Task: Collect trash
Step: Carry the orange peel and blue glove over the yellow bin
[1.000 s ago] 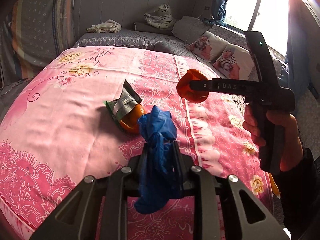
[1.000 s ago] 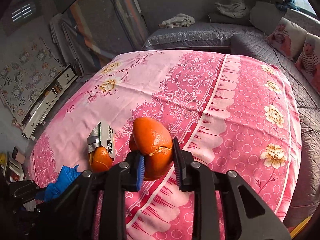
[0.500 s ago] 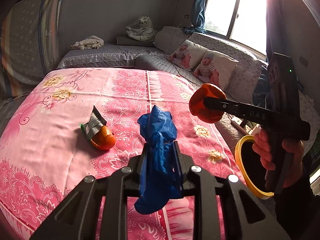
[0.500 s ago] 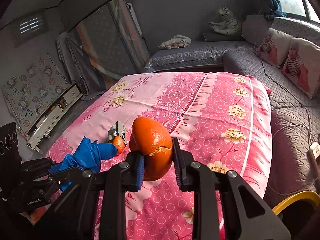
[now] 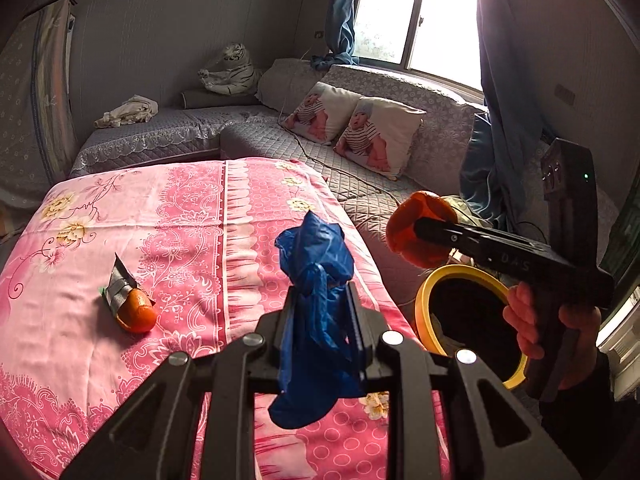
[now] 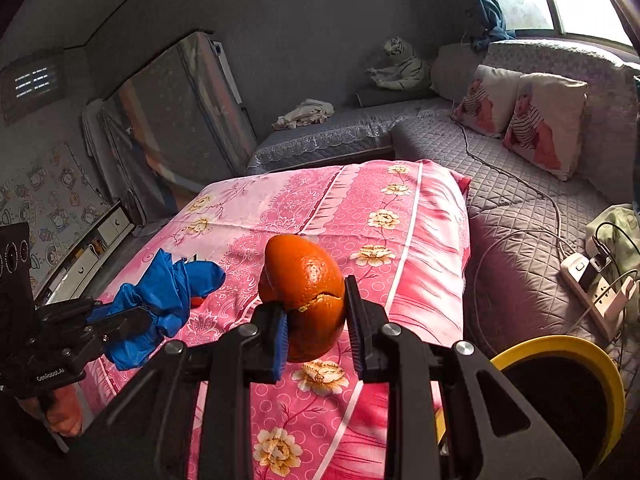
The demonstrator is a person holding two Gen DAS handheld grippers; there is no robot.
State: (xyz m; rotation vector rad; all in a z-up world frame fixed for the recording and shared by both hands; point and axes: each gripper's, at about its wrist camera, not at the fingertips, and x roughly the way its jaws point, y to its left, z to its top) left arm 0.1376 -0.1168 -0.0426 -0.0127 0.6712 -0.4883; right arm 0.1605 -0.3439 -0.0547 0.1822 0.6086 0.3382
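Lying on the pink cloth: a torn silver foil wrapper (image 5: 119,287) against a small orange fruit piece (image 5: 137,314), at the left of the left wrist view, apart from both grippers.
Surface: a bed or low platform under a pink floral cloth (image 5: 192,216); which of the two it is cannot be told.
Left gripper (image 5: 322,312): closed on a crumpled blue disposable glove (image 5: 316,280), which bunches above the jaws and hangs below them, held in the air over the cloth's right part.
Same glove, right wrist view: at the far left (image 6: 160,300), clamped in the left gripper (image 6: 120,316).
Right gripper (image 6: 316,316): closed on a split orange peel (image 6: 306,292), pads pressing its two sides, above the cloth's near right corner.
Right hand (image 5: 556,328): wrapped round that gripper's black handle.
Bin: a black bucket with a yellow rim (image 5: 424,292) beside the bed on the right, lower than the peel (image 5: 420,234).
Background: grey quilted sofa (image 6: 520,208) with two printed cushions (image 5: 352,132).
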